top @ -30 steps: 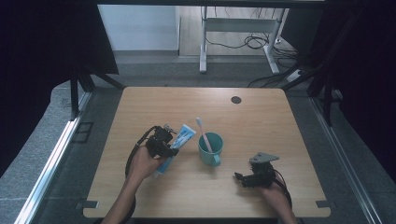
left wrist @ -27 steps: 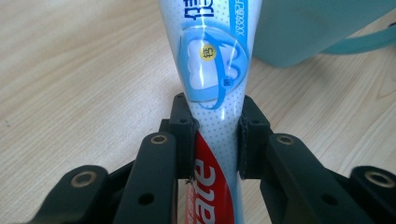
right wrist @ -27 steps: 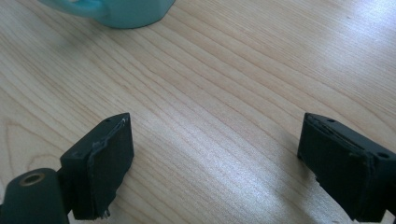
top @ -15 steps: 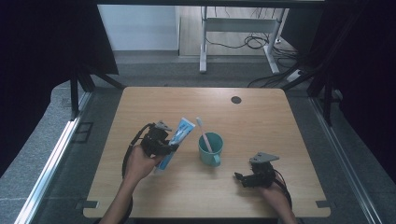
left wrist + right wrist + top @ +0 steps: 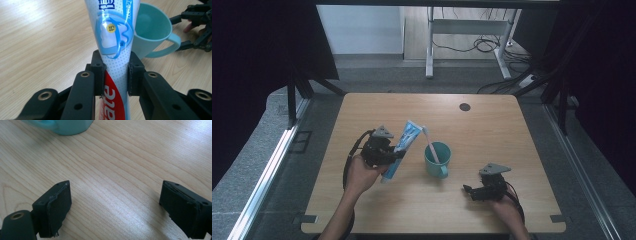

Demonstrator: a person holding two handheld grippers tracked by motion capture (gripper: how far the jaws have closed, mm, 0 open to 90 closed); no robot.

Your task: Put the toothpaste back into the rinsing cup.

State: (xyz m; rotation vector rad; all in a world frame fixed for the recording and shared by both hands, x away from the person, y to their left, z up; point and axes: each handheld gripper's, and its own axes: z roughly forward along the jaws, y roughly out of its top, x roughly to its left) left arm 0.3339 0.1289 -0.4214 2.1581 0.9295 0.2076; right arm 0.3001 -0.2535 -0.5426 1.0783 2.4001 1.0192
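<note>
Now the left gripper (image 5: 396,155) pinches the toothpaste tube (image 5: 402,150) left of centre, beside the mug (image 5: 438,159); the right gripper (image 5: 468,190), spread, sits lower right on open bench (image 5: 492,125).

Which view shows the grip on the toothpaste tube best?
Left gripper view: the left gripper has both pads clamped on the toothpaste tube, close up. The high view shows the tube small, tilted toward the cup.

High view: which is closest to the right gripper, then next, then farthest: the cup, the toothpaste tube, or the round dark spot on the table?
1. Cup: just up-left of the right gripper.
2. Toothpaste tube: farther left, clamped in the left gripper.
3. Round dark spot: near the table's far edge.
</note>
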